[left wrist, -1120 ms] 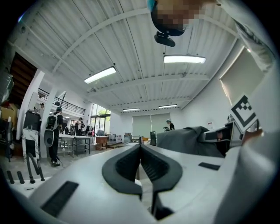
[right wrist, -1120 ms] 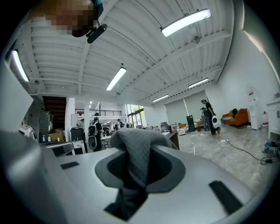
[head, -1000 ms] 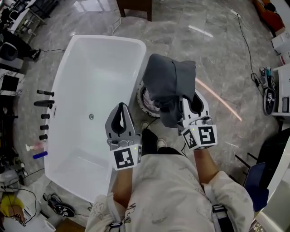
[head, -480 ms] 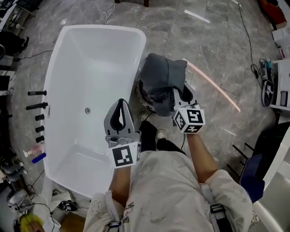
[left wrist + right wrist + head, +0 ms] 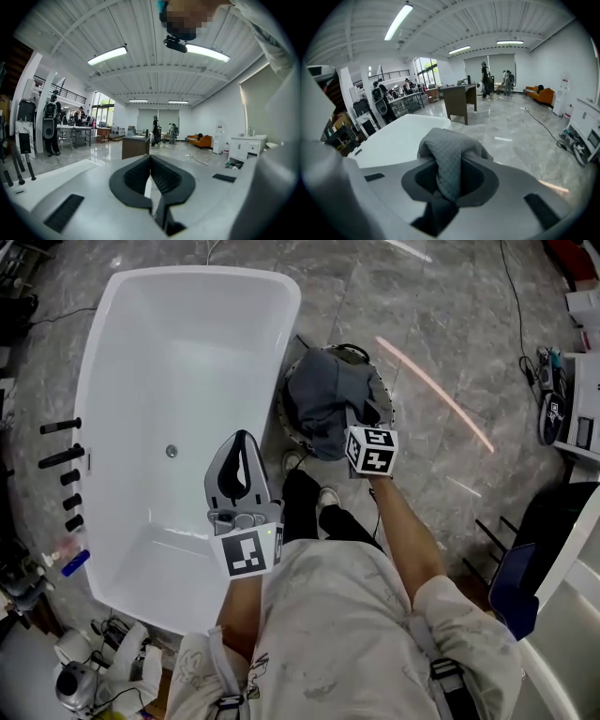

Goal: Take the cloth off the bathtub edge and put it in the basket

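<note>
Marble floor (image 5: 450, 343), bathtub (image 5: 141, 521): right gripper (image 5: 361, 420) fingers pinch cloth (image 5: 323, 404) over basket (image 5: 382, 395); left gripper (image 5: 242, 437) fingers together.

Head view: the camera sits high above the person (image 5: 347, 615) and faces steeply down on the bathtub (image 5: 178, 352), the basket (image 5: 386, 404) and the floor (image 5: 450, 343).

Left gripper view: the camera rides on the left gripper (image 5: 150, 161), close behind its jaws. It is tilted slightly upward and takes in much of the ceiling (image 5: 154, 70).

Right gripper view: the camera rides on the right gripper (image 5: 450, 164) and faces roughly level across the bathtub.

Both gripper views share the dark desk (image 5: 135, 147) and the orange sofa (image 5: 201, 139). The head view and the right gripper view share the bathtub.
</note>
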Tool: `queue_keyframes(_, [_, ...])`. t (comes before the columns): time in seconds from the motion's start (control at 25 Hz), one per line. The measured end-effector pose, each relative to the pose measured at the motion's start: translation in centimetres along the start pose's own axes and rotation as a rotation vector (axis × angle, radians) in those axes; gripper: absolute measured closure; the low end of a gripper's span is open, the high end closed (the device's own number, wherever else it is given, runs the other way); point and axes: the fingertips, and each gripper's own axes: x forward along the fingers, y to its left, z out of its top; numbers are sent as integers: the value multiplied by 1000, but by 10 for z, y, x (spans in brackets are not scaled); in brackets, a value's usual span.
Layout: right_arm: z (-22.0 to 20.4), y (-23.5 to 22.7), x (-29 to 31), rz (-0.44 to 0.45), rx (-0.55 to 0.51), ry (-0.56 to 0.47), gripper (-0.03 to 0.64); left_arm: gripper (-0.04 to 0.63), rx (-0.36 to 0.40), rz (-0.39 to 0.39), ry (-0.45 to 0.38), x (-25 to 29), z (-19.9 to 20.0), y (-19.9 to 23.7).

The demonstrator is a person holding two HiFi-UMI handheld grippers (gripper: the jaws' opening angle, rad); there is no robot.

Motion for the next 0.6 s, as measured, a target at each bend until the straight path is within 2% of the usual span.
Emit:
queue_keyframes(0.36, [-85, -20, 56, -98, 46, 312, 546, 591, -10, -20, 28, 7, -14, 4])
queue_keyframes(0.44, [-92, -22, 56, -119, 75, 348, 546, 591, -12, -24, 29, 7, -15, 4])
queue_keyframes(0.6, [-88, -17, 55, -126, 86, 354, 546, 591, -16, -28, 32, 6, -16, 6])
